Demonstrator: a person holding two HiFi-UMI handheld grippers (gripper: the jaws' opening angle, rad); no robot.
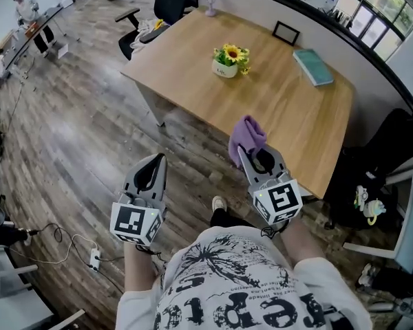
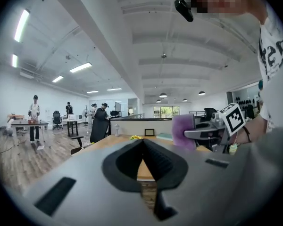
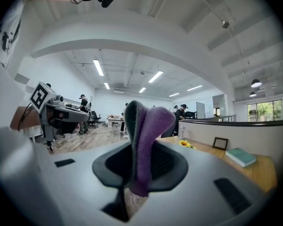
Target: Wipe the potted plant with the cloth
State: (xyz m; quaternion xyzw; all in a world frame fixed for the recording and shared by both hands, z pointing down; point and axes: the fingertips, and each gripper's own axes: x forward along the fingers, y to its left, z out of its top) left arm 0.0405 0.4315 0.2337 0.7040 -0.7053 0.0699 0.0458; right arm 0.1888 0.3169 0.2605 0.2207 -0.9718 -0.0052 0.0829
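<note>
Below, a floor (image 1: 76,136) of grey-brown wood planks runs under a broad table (image 1: 289,129) with a smooth, pale wood top and rounded corners. A flat, teal, rectangular book (image 1: 313,66) lies near the table's far right corner. The pot (image 1: 225,68) is small, round and white. It stands upright in the left half of the table, about midway between the far and near edges, and holds yellow sunflowers (image 1: 232,52) with green leaves. A small dark frame (image 1: 286,31) stands at the far edge, between the pot and the book.

The cloth (image 1: 246,136) is purple and soft, with a fleecy nap. It is bunched into a thick fold that rises above the right gripper (image 1: 250,158), whose jaws are clamped on its lower part. In the head view the cloth shows over the table's near edge, well apart from the pot.

The left gripper (image 1: 160,159) is over the floor, short of the near edge. Its ribbed black pads meet at the tips and nothing is between them. Both grippers have grey, matte shells, and each carries a cube with black-and-white square markers.
</note>
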